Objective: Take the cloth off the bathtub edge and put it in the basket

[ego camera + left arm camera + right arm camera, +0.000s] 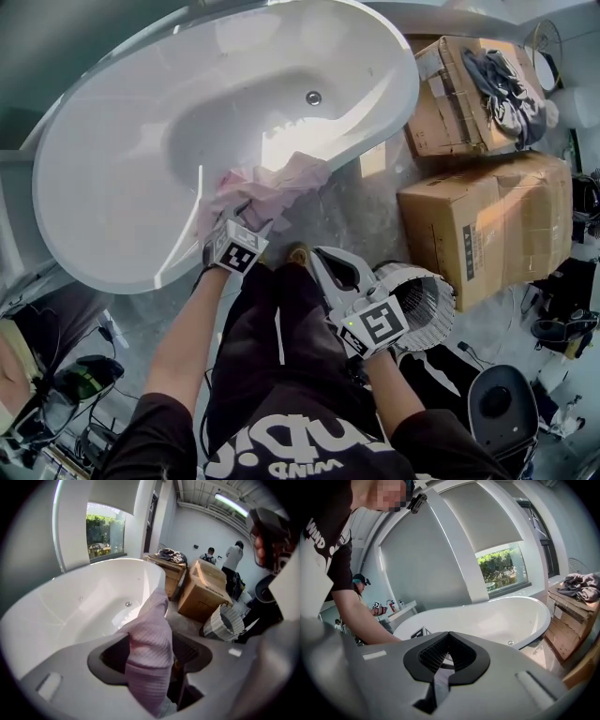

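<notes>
Two tools: I see both in the head view, one at the tub rim and one lower, above the grey floor.
Bathtub [131, 178]: white and oval, filling the upper left of the head view, with a drain at its far end.
Cloth [286, 180]: pink and waffle-textured, bunched over the tub's near edge, part lying inside the tub and part hanging outside. In the left gripper view it rises in a thick fold between the jaws.
Left gripper [246, 217]: I have it at the near rim with the jaws pressed in on that fold of cloth, held part-way apart by the fabric.
Right gripper [448, 641]: the jaws are together at the tips with nothing between them. In the head view it hangs just right of the left one, apart from the cloth and close to the basket.
Basket [448, 281]: white with ribbed sides, on the floor just right of the right gripper, beside the big box.
Boxes: a large cardboard box [487, 225] stands at the right; a second box [445, 108] behind it carries a heap of dark clothes [506, 80].
</notes>
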